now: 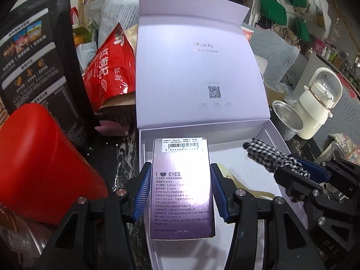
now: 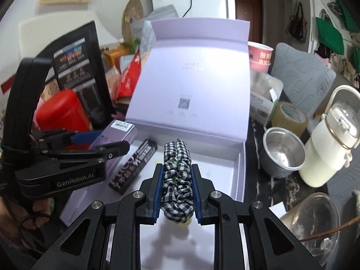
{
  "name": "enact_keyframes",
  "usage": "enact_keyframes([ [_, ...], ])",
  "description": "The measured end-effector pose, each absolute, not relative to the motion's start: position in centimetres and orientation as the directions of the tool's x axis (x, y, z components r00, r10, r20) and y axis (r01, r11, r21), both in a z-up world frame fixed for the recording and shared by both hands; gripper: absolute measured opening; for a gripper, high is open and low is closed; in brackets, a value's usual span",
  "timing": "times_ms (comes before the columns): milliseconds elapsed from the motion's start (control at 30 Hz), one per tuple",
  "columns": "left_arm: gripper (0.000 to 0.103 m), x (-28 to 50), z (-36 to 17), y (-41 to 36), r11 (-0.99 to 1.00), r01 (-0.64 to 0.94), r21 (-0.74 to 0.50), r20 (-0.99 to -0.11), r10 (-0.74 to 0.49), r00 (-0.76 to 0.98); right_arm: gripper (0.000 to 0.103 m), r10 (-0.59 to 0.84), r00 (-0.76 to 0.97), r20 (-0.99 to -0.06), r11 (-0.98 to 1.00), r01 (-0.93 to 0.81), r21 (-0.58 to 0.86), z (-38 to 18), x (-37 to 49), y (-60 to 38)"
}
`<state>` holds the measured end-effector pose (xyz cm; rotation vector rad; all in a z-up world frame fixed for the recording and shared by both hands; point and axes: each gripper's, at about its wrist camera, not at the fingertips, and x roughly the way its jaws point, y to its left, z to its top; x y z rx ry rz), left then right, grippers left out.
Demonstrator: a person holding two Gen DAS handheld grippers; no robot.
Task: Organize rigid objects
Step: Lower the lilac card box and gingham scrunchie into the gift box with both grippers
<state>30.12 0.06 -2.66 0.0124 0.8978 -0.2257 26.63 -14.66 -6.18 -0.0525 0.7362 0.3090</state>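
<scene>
my left fingers are clamped on a small purple carton, the blue pads pressing its two long sides; its printed face is up and its barcoded end points away from me. it hangs over the near left part of the open lilac box. my right fingers are squeezed together on a black-and-white checked scrunchie, which bunches up between the pads and sticks out past their tips, above the box's white floor.

from the right wrist view, a black carton with white lettering lies on the box floor just left of my right fingers, beside the purple carton held by the left. beyond both sets of fingers the box's lid stands tilted back, a small square code printed on its inside.

on the counter, left of my left fingers sits a red tin, with a tall black packet and a red pouch behind it. right of my right fingers are a metal cup, a white bottle with a loop handle and clear cap, and a roll of tape further back.
</scene>
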Motion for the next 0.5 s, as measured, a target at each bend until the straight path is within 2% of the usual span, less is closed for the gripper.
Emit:
enact_keyframes([
  [500,0.050,31.2,-5.1,-0.7,0.971,0.217,-0.104,-0.837,-0.203,0.508,0.024,0.241,0.632,-0.737,0.949,-0.312,0.043,-8.6,27.9,-13.4],
])
